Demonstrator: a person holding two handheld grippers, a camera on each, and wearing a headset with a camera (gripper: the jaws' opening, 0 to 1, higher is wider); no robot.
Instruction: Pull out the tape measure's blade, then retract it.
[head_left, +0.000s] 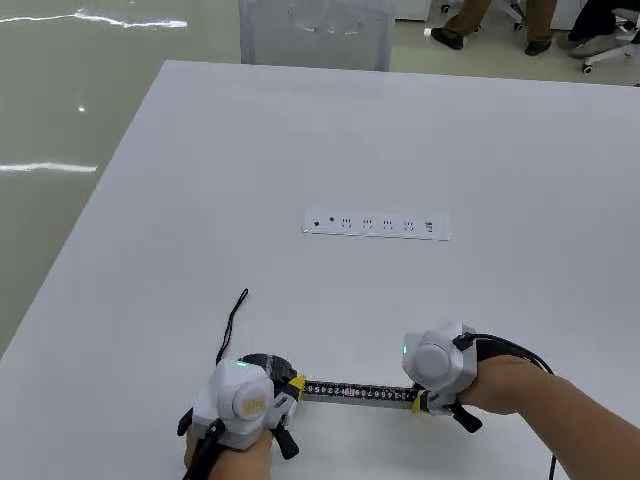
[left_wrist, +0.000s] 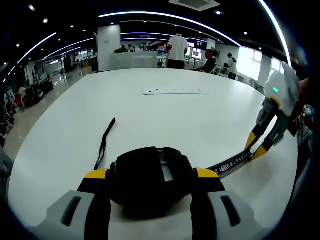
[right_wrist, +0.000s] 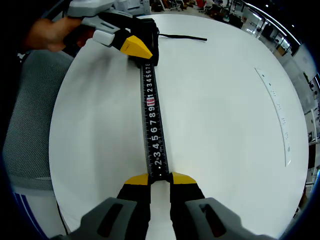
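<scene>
The black tape measure case (left_wrist: 150, 177) sits between the yellow-tipped fingers of my left gripper (left_wrist: 151, 173), which is shut on it near the table's front edge (head_left: 268, 385). Its black blade with white numbers (right_wrist: 153, 130) runs out flat along the table (head_left: 358, 392) to my right gripper (right_wrist: 160, 177), which is shut on the blade's end (head_left: 420, 400). A black wrist strap (head_left: 233, 322) trails from the case toward the far side. In the left gripper view the right gripper (left_wrist: 260, 145) pinches the blade's tip (left_wrist: 235, 162).
A white power strip (head_left: 376, 225) lies flat mid-table, well beyond the grippers. The white table (head_left: 300, 150) stretches far ahead. A grey chair back (head_left: 316, 32) stands at the far edge, with people seated beyond it at the back right.
</scene>
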